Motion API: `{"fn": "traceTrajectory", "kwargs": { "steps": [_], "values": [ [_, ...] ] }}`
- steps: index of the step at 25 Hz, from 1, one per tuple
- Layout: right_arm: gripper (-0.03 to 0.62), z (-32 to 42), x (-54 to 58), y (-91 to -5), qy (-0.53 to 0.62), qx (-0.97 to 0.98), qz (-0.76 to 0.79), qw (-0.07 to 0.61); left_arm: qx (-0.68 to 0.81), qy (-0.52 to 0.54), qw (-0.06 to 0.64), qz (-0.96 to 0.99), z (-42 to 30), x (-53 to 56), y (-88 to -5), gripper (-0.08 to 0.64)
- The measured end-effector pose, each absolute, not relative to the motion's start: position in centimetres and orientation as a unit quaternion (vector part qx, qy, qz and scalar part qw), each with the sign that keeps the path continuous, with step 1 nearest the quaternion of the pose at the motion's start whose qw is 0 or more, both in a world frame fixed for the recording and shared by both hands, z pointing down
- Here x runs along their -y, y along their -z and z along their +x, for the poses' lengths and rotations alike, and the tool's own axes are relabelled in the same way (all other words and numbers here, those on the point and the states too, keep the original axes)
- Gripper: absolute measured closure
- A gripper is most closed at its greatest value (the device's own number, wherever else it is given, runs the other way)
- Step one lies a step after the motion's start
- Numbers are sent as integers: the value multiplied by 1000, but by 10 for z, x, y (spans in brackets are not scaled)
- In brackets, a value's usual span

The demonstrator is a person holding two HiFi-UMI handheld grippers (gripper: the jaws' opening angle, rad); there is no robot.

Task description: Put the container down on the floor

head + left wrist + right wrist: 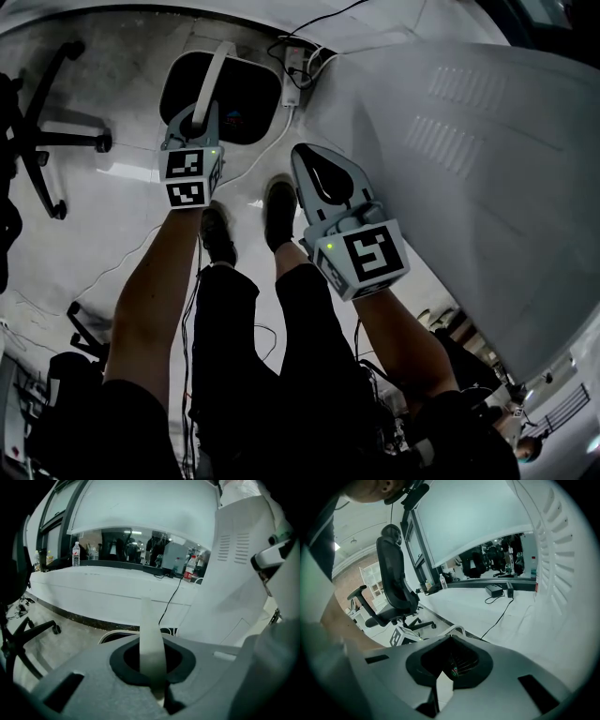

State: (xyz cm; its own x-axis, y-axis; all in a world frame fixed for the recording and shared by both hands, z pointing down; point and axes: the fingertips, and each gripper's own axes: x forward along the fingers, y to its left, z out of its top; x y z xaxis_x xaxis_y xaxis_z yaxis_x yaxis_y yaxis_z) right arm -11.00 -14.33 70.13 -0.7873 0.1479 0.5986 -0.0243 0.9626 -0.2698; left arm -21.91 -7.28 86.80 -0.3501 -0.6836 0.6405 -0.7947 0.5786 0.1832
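The container (234,98) is a dark, oval bin with a white rim, seen from above over the pale floor. Its white strap handle (217,70) runs up into my left gripper (199,120), which is shut on it. In the left gripper view the handle (151,639) rises from between the jaws of the left gripper (158,688), with the container's rim (115,634) just beyond. My right gripper (302,157) hangs to the right of the container, apart from it, shut with nothing in it. In the right gripper view the right gripper (439,693) points toward the container's rim (457,630).
The person's shoes (279,211) stand just behind the container. An office chair base (42,141) is at the left, a power strip with cables (295,61) lies beyond the container, and a large white casing (487,159) fills the right. A black office chair (393,588) stands further off.
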Motion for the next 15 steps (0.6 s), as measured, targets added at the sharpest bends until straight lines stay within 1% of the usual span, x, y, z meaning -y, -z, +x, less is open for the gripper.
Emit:
{"fn": "traceTrajectory", "kwargs": {
  "steps": [8, 15],
  "values": [
    [583, -109, 125, -704, -138, 932, -46, 332, 806, -96, 375, 447, -192, 39, -883, 548],
    [583, -106, 117, -704, -133, 930, -50, 338, 797, -127, 374, 456, -186, 35, -883, 546]
  ]
}}
